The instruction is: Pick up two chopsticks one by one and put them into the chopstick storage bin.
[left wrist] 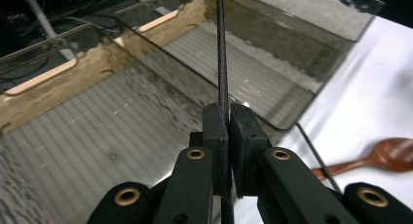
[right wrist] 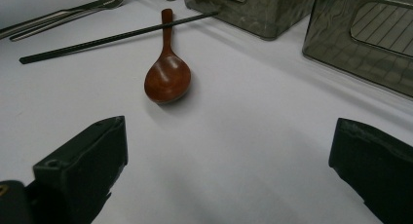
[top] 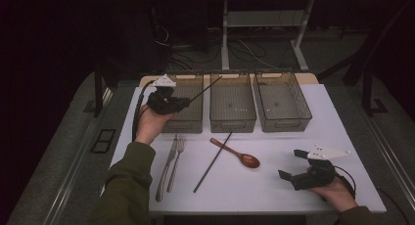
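Left claw [top: 183, 103]: pressed together on a black chopstick [top: 204, 90], held above the leftmost bin [top: 188, 118].
Chopstick: angled up and across toward the middle bin [top: 232, 118].
Right claw [top: 292, 164]: spread wide, nothing between the jaws, low over the tabletop [top: 293, 142].
Second chopstick [top: 212, 162]: lain on the tabletop, just beside a wooden spoon [top: 237, 153].

My left tongs [top: 183, 103] are raised at the end of an outstretched forearm, jaws pinched tight together. My right tongs [top: 289, 167] sit low beside my right hand [top: 337, 191], jaws spread wide and pointing across toward the left tongs' side.
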`<state>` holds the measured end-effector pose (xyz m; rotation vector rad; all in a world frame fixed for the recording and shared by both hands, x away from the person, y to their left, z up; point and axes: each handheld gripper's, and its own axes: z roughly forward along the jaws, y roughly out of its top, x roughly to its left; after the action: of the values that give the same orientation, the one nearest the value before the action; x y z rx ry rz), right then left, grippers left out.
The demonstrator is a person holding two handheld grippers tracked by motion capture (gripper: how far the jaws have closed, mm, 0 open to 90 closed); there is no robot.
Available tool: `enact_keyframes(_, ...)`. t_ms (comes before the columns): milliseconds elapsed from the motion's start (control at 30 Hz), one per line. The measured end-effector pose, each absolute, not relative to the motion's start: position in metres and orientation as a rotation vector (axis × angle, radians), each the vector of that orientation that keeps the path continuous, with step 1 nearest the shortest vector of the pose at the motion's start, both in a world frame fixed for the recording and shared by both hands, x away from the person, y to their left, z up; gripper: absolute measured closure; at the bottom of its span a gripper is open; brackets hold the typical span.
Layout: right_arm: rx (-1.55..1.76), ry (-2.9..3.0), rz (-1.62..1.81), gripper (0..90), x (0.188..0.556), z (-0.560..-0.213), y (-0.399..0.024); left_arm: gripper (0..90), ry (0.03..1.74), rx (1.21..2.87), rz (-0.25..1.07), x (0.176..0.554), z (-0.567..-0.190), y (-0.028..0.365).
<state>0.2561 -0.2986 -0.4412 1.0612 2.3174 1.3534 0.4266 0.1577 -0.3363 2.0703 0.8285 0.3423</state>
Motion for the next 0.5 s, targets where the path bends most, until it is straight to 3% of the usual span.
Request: enact_keyframes(500, 1.059, 2.316, 1.357, 0.1, 0.256, -0.441, -0.3, 84.9, 1.06, 2.063, 0.404, 0.462, -0.359, 0.184)
